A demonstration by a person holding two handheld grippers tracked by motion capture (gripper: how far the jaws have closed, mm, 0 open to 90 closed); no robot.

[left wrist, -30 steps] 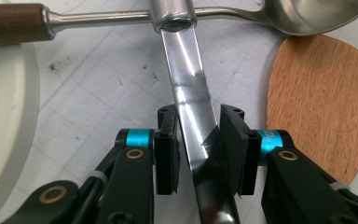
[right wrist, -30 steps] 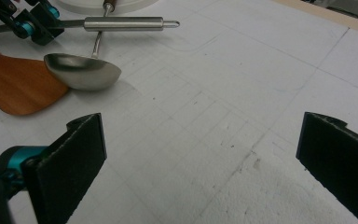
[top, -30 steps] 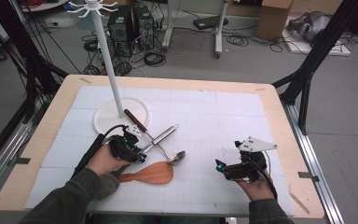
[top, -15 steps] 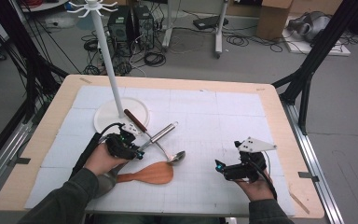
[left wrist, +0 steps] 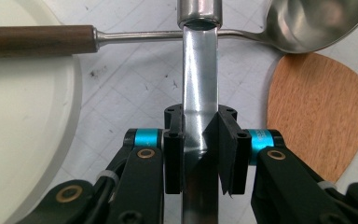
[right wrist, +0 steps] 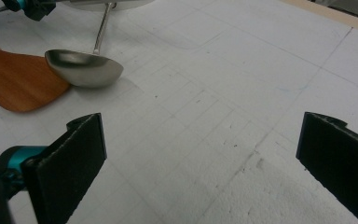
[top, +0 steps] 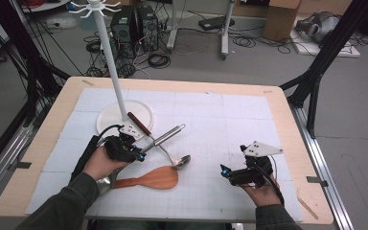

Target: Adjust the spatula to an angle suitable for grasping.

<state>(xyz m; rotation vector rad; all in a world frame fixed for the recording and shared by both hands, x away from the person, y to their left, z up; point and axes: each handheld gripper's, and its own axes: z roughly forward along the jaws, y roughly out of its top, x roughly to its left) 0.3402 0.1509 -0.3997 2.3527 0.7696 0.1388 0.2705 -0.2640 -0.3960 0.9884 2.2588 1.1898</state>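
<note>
at the left of the tabletop [top: 43, 158] a white stand [top: 124, 116] rises on a round base, its hooks at the top apparently there for hanging utensils. just beside the base, the left gripper [top: 133, 152] is clamped on the flat steel handle [left wrist: 198, 121] of a utensil, its jaws having just been closing onto the metal; the grip sits low on the handle, probably so the tubular end stays free to reach a hook. the left gripper view shows what the high view cannot: both pads [left wrist: 223, 154] pressing on the strip, and the handle crossing over the thin stem of a ladle [left wrist: 317, 23] with a dark wooden grip. right of that lies a wooden spatula [top: 151, 178], its blade touching the ladle bowl. farther right, the right gripper [top: 233, 175] waits well apart, and its own view shows the jaws spread wide over bare mat with nothing between them.
</note>
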